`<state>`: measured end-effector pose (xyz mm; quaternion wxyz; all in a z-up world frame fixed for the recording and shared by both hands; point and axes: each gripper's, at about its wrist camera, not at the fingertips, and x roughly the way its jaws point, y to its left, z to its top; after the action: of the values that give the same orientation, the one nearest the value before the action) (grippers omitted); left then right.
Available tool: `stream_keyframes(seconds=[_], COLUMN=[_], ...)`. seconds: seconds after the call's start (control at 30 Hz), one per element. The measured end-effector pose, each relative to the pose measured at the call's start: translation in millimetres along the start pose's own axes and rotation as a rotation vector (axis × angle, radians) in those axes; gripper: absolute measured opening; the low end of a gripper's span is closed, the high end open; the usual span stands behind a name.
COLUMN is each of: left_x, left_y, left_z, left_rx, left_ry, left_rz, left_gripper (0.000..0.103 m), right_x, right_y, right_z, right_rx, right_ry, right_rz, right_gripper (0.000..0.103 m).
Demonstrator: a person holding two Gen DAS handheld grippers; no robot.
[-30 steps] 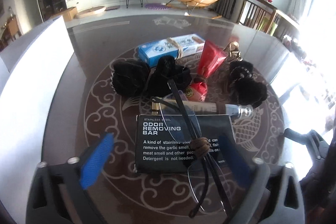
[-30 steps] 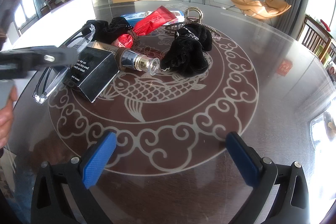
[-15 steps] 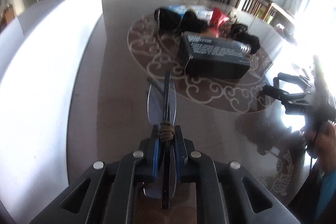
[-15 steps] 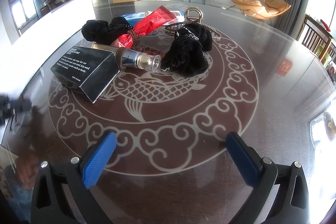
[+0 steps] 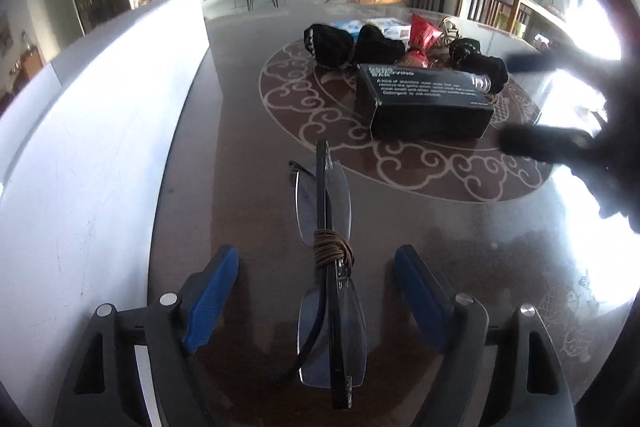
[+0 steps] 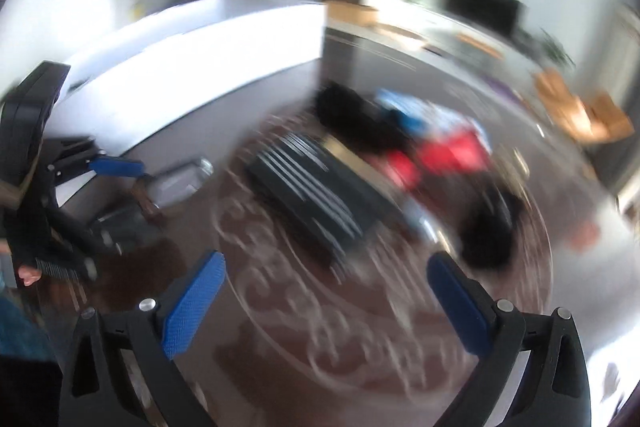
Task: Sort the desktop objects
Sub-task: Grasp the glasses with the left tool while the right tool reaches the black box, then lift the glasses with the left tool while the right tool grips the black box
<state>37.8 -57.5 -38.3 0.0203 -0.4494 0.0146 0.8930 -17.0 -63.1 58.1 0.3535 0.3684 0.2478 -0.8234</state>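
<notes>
Two opening fingers (image 5: 212,293), glasses (image 5: 330,291) between, untouched

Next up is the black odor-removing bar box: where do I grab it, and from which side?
Grip the black box across its short width, from above. It lies flat, long sides exposed; the bottle and black pouches crowd its far edge, so I'd stay toward the near end.

White print is seen on the black box (image 5: 424,95), but it is too blurred to be read.
</notes>
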Motion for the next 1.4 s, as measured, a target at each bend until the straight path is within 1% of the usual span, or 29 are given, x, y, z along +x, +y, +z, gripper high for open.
stream_keyframes(seconds=[0.03, 0.1, 0.17, 0.23, 0.27, 0.3, 0.33, 0.4, 0.47, 0.53, 0.57, 0.67, 0.73, 0.77, 0.8, 0.87, 0.93, 0.97, 1.0, 1.03, 1.07, 1.1, 1.13, 1.17, 1.2, 1.23, 1.33, 1.4], left_x=[-0.1, -0.2, 1.1, 3.3, 4.3, 5.5, 5.6, 5.9, 6.2, 6.0, 6.1, 6.4, 6.8, 6.7, 7.1, 10.0, 10.9, 12.3, 13.4, 10.2, 6.1, 5.0, 4.6, 3.8, 2.7, 0.9, -9.6, -20.5], left_y=[1.7, 2.5, 1.6, -0.2, -1.0, -1.4, -1.3, -1.3, -1.5, -1.6, -1.6, -1.6, -2.0, -2.1, -2.1, -2.7, -2.0, -1.3, 0.6, 4.1, 7.1, 9.1, 11.6, 13.2, 11.8, 9.3, -2.5, -10.1], left_z=[-2.4, -3.1, -2.9, -2.0, -1.4, -0.6, -0.7, -0.4, -0.2, -0.6, 0.0, 0.2, 1.3, 1.6, 2.5, 5.5, 9.1, 11.3, 13.1, 14.5, 16.2, 18.3, 20.1, 20.0, 19.2, 18.5, 16.1, 18.1], left_rx=[-0.011, -0.017, -0.013, -0.002, 0.004, 0.004, 0.003, 0.003, 0.004, 0.004, 0.004, 0.007, 0.012, 0.016, 0.019, 0.024, 0.024, 0.024, 0.016, -0.003, -0.013, -0.015, -0.026, -0.046, -0.057, -0.061, -0.081, -0.084], left_ry=[-0.009, -0.007, -0.007, 0.003, 0.007, 0.008, 0.008, 0.008, 0.008, 0.009, 0.010, 0.011, 0.019, 0.028, 0.044, 0.069, 0.089, 0.097, 0.097, 0.064, 0.035, 0.032, 0.033, 0.028, 0.029, 0.024, -0.001, -0.020], left_rz=[-0.006, -0.001, -0.003, -0.011, -0.013, -0.013, -0.014, -0.014, -0.013, -0.016, -0.016, -0.015, -0.016, -0.017, -0.020, -0.022, -0.022, -0.023, -0.020, -0.008, -0.001, -0.009, -0.032, -0.068, -0.104, -0.114, -0.186, -0.222], left_gripper=[0.090, 0.093, 0.095, 0.101, 0.102, 0.103, 0.103, 0.103, 0.103, 0.103, 0.103, 0.103, 0.103, 0.103, 0.103, 0.103, 0.103, 0.103, 0.099, 0.069, 0.050, 0.023, 0.020, 0.013, 0.010, 0.010, 0.010, 0.010], right_x=[9.8, 32.3, 56.2, 70.0, 74.4, 73.7, 70.7, 58.4, 43.9, 31.8, 22.7, 9.9, 9.6, 12.1, 16.1, 29.1, 32.7, 36.3, 35.4, 33.2, 28.2, 22.2, 14.2, 6.0, -0.4, -7.1, -31.6, -44.4], right_y=[1.4, 1.6, 0.9, -1.2, 0.9, 2.2, 2.9, 0.5, -0.8, 2.7, 6.0, 8.0, 9.0, 10.3, 11.7, 10.4, 7.0, 7.4, 7.5, 7.5, 8.0, 8.0, 8.1, 7.5, 6.3, 4.2, -9.4, -22.4], right_z=[10.2, 30.2, 42.1, 46.1, 45.0, 43.7, 42.0, 35.1, 20.4, 5.2, -5.5, -20.0, -21.1, -19.7, -17.0, -11.9, -7.7, -5.6, -4.1, -4.1, -6.3, -8.5, -13.4, -19.5, -24.8, -29.4, -48.7, -57.3], right_rx=[-0.027, -0.067, -0.084, -0.091, -0.090, -0.087, -0.071, 0.020, 0.148, 0.215, 0.242, 0.287, 0.269, 0.253, 0.232, 0.203, 0.199, 0.200, 0.199, 0.213, 0.223, 0.227, 0.235, 0.250, 0.264, 0.282, 0.361, 0.413], right_ry=[0.017, 0.061, 0.130, 0.186, 0.210, 0.213, 0.214, 0.215, 0.236, 0.247, 0.239, 0.224, 0.228, 0.241, 0.250, 0.263, 0.262, 0.264, 0.257, 0.262, 0.260, 0.253, 0.245, 0.240, 0.234, 0.225, 0.202, 0.199], right_rz=[-0.003, -0.003, 0.033, 0.072, 0.078, 0.072, 0.069, 0.080, 0.115, 0.125, 0.121, 0.103, 0.091, 0.083, 0.079, 0.073, 0.082, 0.086, 0.075, 0.074, 0.069, 0.066, 0.060, 0.049, 0.041, 0.034, 0.016, 0.005], right_gripper=[0.101, 0.101, 0.101, 0.093, 0.084, 0.081, 0.079, 0.064, 0.060, 0.060, 0.060, 0.061, 0.067, 0.073, 0.075, 0.075, 0.075, 0.070, 0.060, 0.060, 0.060, 0.059, 0.059, 0.059, 0.059, 0.059, 0.059, 0.059])
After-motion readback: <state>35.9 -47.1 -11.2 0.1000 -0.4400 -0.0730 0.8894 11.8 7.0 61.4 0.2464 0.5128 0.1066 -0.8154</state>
